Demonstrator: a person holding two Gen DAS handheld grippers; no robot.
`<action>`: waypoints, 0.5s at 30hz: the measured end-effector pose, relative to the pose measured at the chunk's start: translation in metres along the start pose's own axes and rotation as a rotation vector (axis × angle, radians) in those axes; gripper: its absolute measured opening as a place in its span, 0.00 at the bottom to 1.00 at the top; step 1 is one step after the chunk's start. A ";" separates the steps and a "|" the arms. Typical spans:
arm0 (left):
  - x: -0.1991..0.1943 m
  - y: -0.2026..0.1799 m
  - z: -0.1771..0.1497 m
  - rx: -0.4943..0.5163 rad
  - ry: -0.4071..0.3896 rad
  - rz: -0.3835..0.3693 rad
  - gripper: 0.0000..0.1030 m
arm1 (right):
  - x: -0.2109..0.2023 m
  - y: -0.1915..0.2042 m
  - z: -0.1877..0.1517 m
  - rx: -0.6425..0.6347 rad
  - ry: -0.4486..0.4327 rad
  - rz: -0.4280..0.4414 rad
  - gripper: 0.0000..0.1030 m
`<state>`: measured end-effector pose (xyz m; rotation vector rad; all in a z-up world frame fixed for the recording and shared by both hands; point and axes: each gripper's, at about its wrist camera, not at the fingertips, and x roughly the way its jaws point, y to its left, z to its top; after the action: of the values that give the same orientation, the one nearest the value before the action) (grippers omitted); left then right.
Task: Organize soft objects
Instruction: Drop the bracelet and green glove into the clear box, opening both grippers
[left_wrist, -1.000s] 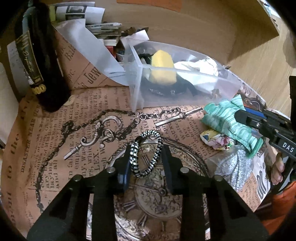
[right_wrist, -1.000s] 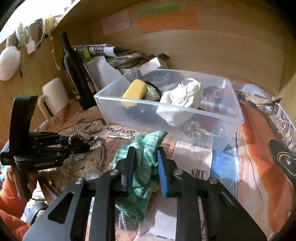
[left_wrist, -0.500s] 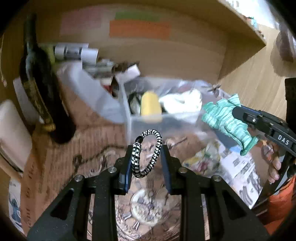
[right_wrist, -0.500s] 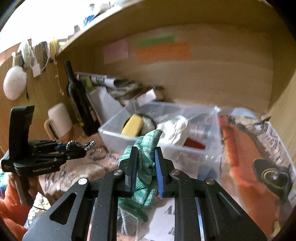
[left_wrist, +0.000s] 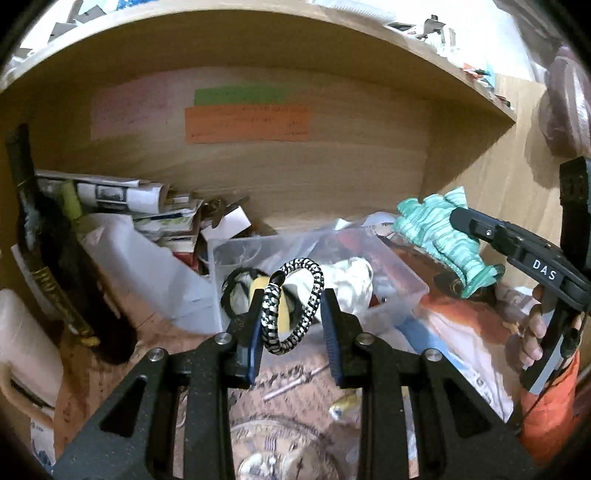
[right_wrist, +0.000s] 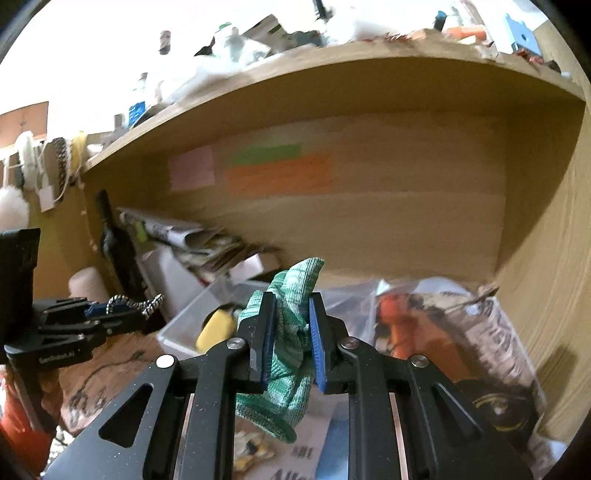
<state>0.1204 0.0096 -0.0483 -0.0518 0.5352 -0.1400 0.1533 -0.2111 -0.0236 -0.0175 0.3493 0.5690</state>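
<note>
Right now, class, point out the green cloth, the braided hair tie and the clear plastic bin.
green cloth (right_wrist: 291, 354), right wrist view, bunched middle between the pads.
braided hair tie (left_wrist: 291, 306), left wrist view, right side of loop.
clear plastic bin (left_wrist: 218, 288), left wrist view, near-left wall.

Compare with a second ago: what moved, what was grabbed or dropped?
Both tongs rose off the printed cloth toward the clear bin. The left tongs carried the black-and-white cord loop up; the right tongs lifted the green cloth clear of the pile. Nothing newly grabbed or dropped. Both grips, the bin and the dark bottle are unchanged.
</note>
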 end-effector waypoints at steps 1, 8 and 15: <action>0.005 0.000 0.004 -0.002 0.003 -0.001 0.28 | 0.000 -0.003 0.001 0.000 -0.003 -0.002 0.15; 0.041 0.001 0.021 -0.023 0.049 -0.034 0.28 | 0.023 -0.011 0.005 -0.022 0.014 -0.065 0.16; 0.077 -0.006 0.019 0.012 0.104 0.003 0.28 | 0.063 -0.021 -0.009 -0.025 0.100 -0.090 0.16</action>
<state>0.1944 -0.0076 -0.0705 -0.0318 0.6382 -0.1432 0.2111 -0.1972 -0.0541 -0.0859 0.4369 0.4847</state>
